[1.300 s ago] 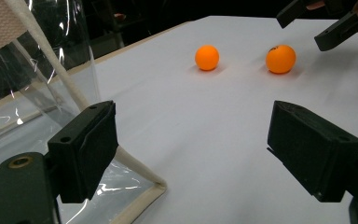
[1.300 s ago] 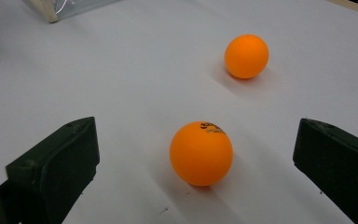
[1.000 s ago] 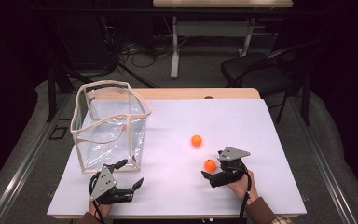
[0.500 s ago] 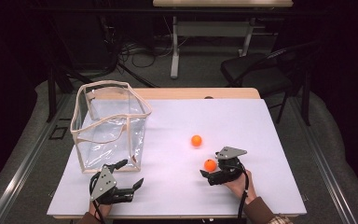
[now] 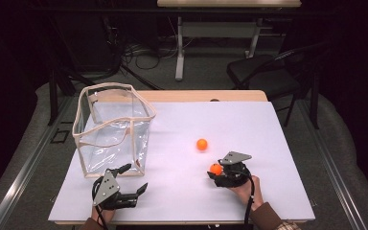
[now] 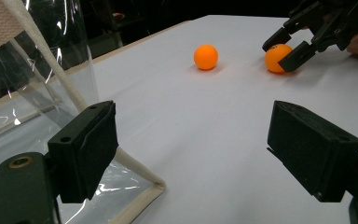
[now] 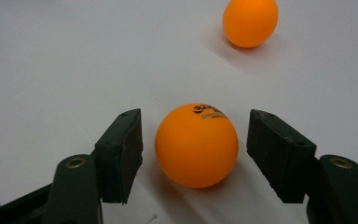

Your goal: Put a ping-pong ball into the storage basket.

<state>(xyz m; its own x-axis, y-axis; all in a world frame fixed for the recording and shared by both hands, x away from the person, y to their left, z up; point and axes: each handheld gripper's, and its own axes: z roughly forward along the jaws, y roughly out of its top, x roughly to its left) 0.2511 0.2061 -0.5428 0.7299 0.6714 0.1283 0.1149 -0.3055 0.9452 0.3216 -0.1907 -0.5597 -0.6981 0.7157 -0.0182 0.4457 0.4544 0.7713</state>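
Left gripper (image 5: 133, 181): nearest the table's near edge, at the left, held in a hand; jaws spread wide with nothing between them, resting just in front of the bag's near corner.
Right gripper (image 5: 213, 174): near the front at the right, held in a hand (image 5: 243, 188); jaws parted, 1 on each side of the near ball, a small gap showing on both sides in the right gripper view.
Near ball (image 7: 196, 145): orange, with small dark print on top; sits on the table between the right gripper's jaws, not pinched.
Clear bag (image 5: 112, 129): transparent, cream-edged, open at the top, standing upright on the table's left side, just beyond the left gripper.
Far ball (image 5: 201, 144): second of the 2 orange balls, alone on the table a little beyond the near ball, right of the bag.
Table (image 5: 268, 124): white top.
Chair (image 5: 263, 72): dark, on the floor beyond the table's far right corner.
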